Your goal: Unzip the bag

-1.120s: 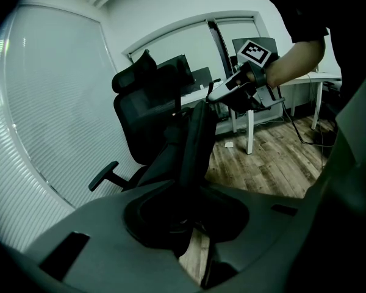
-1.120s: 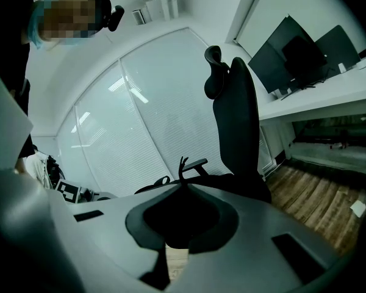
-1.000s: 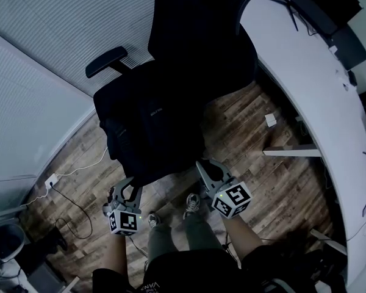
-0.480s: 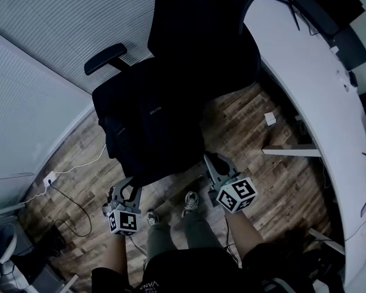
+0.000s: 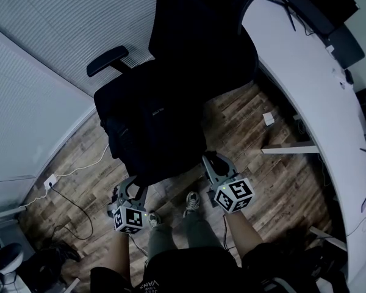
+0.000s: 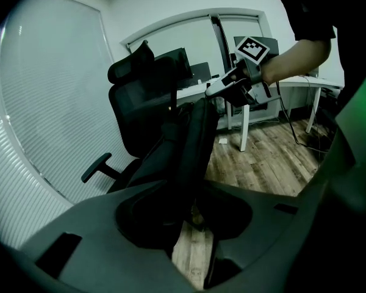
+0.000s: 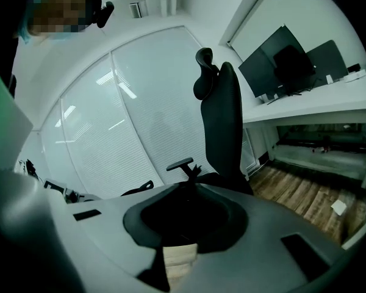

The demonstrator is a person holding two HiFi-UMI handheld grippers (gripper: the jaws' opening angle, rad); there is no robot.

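Note:
A black bag (image 6: 195, 139) stands on the seat of a black office chair (image 5: 171, 72); in the head view it barely stands out from the dark seat. My left gripper (image 5: 130, 187) (image 6: 189, 224) is at the seat's front edge. Its jaws have just been opening and now stand apart, with the bag's lower edge hanging just past them and bare floor showing in the gap. My right gripper (image 5: 208, 162) (image 7: 186, 224) is at the seat's front right, open with nothing between its fingers. In the left gripper view the right gripper (image 6: 215, 90) appears close to the bag's top.
A curved white desk (image 5: 305, 72) with monitors runs along the right, its leg (image 5: 290, 150) on the wooden floor. The chair's armrest (image 5: 108, 60) sticks out toward the blinds. A white cable (image 5: 73, 200) lies on the floor at left. The person's shoes (image 5: 192, 203) are between the grippers.
Both grippers stay almost where they were at the seat's front edge. The head view itself has shifted a little.

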